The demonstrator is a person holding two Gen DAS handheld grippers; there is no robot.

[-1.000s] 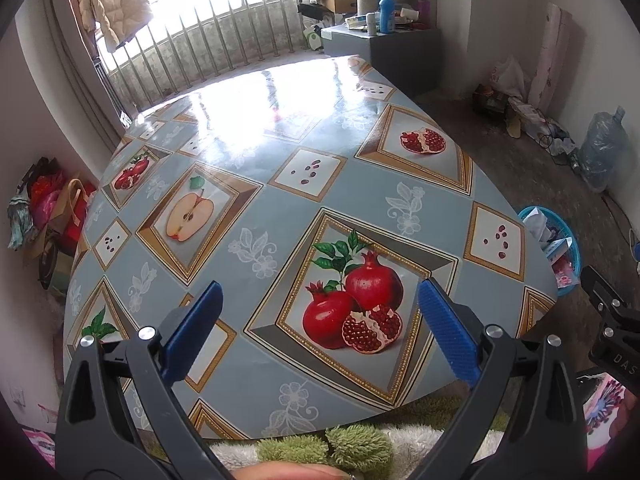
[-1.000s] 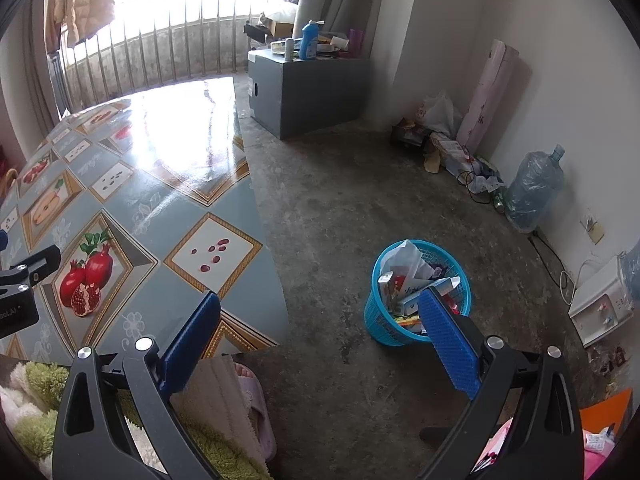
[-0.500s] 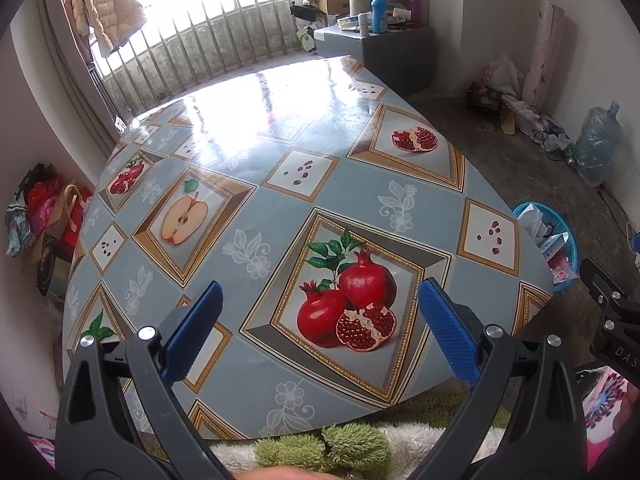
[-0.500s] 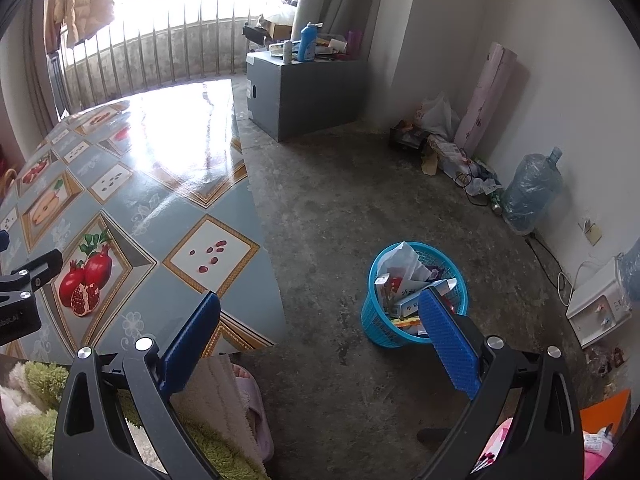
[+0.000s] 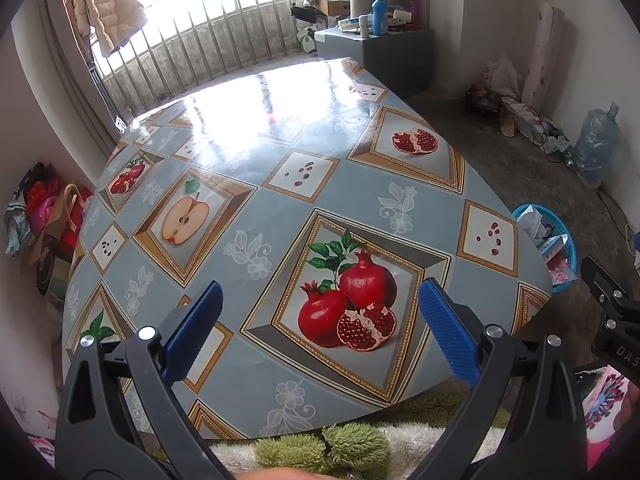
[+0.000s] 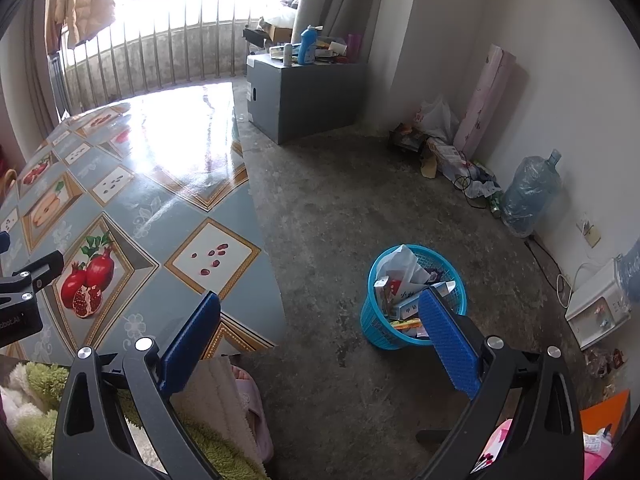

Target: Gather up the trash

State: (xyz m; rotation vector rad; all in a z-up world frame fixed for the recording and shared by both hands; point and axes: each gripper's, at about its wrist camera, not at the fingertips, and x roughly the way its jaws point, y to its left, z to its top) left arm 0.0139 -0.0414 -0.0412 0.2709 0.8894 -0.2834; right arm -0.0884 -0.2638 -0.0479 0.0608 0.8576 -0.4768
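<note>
Trash (image 6: 404, 284) already fills the bin (image 6: 376, 330) (worktop (image 5: 280, 184) looks bare), left gripper (image 5: 320, 330) and right gripper (image 6: 320, 338) both wide and empty, so probably about done.

left gripper (image 5: 318, 316) drawn slightly back from table (image 5: 280, 140), basket (image 6: 412, 300) view shifted
</note>
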